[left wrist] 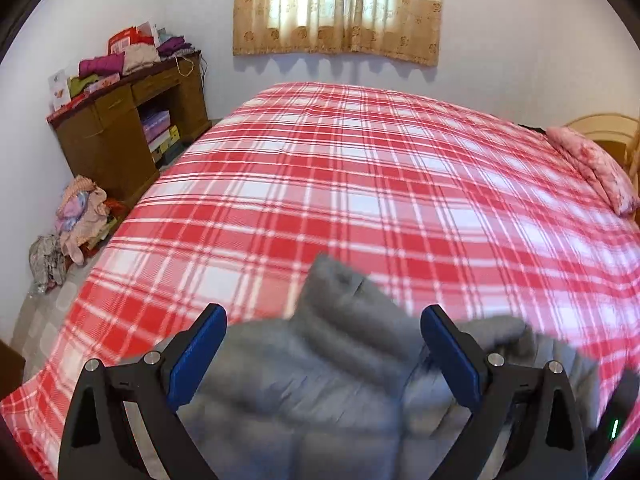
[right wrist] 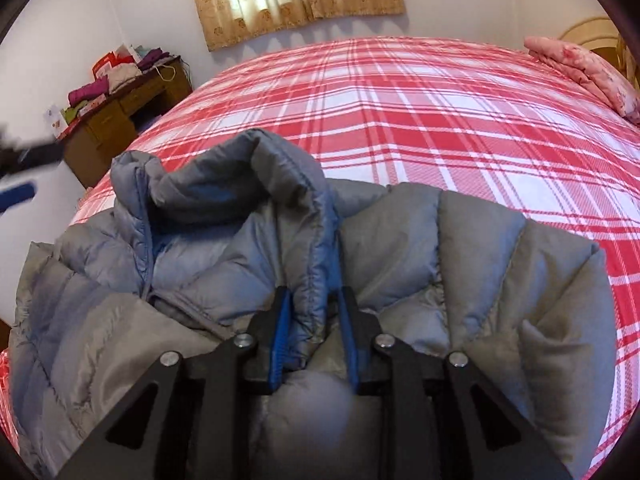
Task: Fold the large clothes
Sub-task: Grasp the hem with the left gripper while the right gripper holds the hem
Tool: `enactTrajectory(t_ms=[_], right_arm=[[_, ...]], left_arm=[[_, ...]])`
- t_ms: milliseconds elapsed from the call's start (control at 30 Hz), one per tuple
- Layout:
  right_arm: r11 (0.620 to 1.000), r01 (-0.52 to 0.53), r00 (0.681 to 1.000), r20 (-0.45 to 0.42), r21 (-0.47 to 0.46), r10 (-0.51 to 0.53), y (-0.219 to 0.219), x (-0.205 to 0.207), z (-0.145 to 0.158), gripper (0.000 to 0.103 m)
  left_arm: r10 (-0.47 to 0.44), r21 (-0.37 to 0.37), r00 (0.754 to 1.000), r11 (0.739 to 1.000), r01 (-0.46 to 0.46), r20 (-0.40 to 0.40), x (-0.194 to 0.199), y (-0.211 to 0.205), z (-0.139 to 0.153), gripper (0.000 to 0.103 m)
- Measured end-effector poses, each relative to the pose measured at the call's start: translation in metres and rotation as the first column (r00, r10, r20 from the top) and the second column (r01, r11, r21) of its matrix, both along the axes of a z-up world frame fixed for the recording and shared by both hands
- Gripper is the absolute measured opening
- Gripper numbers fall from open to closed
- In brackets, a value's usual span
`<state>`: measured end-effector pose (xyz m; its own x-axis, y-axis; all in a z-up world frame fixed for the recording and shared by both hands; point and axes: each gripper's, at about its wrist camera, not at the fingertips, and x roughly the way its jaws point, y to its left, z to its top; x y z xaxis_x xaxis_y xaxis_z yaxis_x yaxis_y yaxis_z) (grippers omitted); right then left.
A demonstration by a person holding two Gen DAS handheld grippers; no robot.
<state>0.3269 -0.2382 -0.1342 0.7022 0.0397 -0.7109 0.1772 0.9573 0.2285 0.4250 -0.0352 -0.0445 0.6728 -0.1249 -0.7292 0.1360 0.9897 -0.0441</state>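
Note:
A grey quilted puffer jacket (right wrist: 480, 264) lies bunched at the near edge of the bed, its collar (right wrist: 248, 168) standing up. My right gripper (right wrist: 314, 312) is shut on a fold of the jacket's front edge just below the collar. In the left wrist view the jacket (left wrist: 320, 372) is blurred and lies under my left gripper (left wrist: 322, 344), which is open and hovers over it with nothing between the pads. The left gripper also shows blurred at the left edge of the right wrist view (right wrist: 20, 192).
The bed has a red and white plaid cover (left wrist: 360, 184). A pink pillow (left wrist: 596, 168) lies at its right end. A brown desk (left wrist: 132, 136) piled with clothes stands by the left wall, with more clothes heaped on the floor (left wrist: 76, 220). A curtained window (left wrist: 340, 4) is behind the bed.

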Motion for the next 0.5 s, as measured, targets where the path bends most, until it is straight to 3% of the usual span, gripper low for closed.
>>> enactTrajectory(t_ms=[167, 300, 333, 400, 500], right_arm=[[0.999, -0.003, 1.0, 0.021, 0.043, 0.003, -0.004, -0.007, -0.002, 0.026], [0.998, -0.008, 1.0, 0.027, 0.062, 0.006, -0.006, -0.002, -0.003, 0.026], [0.998, -0.008, 1.0, 0.028, 0.067, 0.006, -0.007, -0.002, -0.003, 0.026], [0.997, -0.009, 1.0, 0.029, 0.072, 0.007, -0.009, -0.002, -0.004, 0.026], [0.997, -0.01, 1.0, 0.029, 0.074, 0.007, -0.01, -0.001, -0.004, 0.026]], left_arm=[[0.081, 0.03, 0.99, 0.996, -0.078, -0.114, 0.044, -0.014, -0.034, 0.098], [0.111, 0.019, 0.977, 0.994, -0.11, -0.181, 0.048, -0.011, -0.052, 0.097], [0.114, 0.044, 0.976, 0.993, -0.108, -0.186, 0.045, -0.011, -0.055, 0.093], [0.115, 0.129, 0.979, 0.987, -0.094, -0.17, 0.034, -0.009, -0.055, 0.058], [0.101, 0.166, 0.983, 0.983, -0.075, -0.153, 0.017, 0.003, -0.052, 0.056]])
